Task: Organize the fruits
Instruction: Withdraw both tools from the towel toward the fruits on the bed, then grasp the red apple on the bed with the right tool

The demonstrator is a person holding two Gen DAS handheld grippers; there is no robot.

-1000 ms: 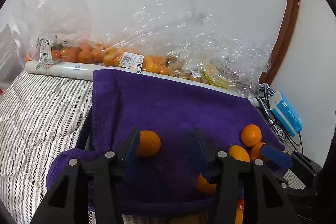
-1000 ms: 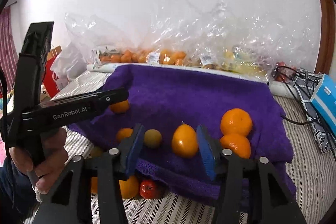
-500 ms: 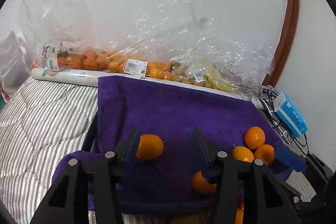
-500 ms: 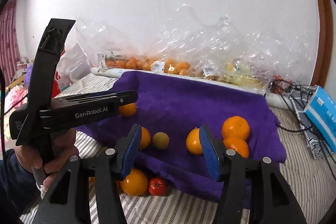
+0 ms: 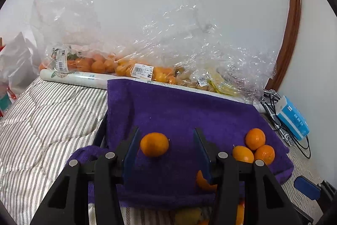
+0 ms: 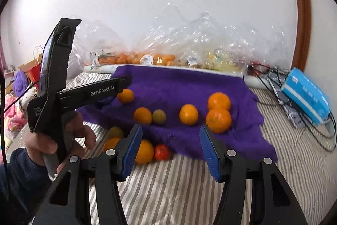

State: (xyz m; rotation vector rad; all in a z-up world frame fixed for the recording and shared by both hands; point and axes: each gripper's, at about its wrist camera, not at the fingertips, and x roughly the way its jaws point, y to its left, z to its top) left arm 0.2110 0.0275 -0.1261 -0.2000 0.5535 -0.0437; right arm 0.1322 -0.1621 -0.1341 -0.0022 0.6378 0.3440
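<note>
A purple towel (image 5: pixel 179 111) (image 6: pixel 179 85) lies on a striped bed. Several oranges sit on it. My left gripper (image 5: pixel 166 151) is open and empty; one orange (image 5: pixel 154 144) lies just beyond, between its fingers. A cluster of three oranges (image 5: pixel 254 149) sits at the towel's right. My right gripper (image 6: pixel 170 149) is open and empty, held back over the bed before the towel's front edge. Beyond it lie oranges (image 6: pixel 218 113), a yellow-orange fruit (image 6: pixel 188 114), a small greenish fruit (image 6: pixel 159 116) and another orange (image 6: pixel 142 115). An orange (image 6: pixel 144 151) and a small red fruit (image 6: pixel 161 152) lie under the towel's front edge.
Clear plastic bags of oranges (image 5: pixel 130 69) line the back wall behind a white roll (image 5: pixel 80 78). A blue tissue pack (image 6: pixel 305 92) and black cables (image 6: pixel 273 77) lie at the right. The left gripper's handle and hand (image 6: pixel 63 111) show at the left in the right wrist view.
Both grippers have drawn back from the towel. The right gripper pulled back farthest, off the yellow-orange fruit that was between its fingers. The fruits have not moved.
</note>
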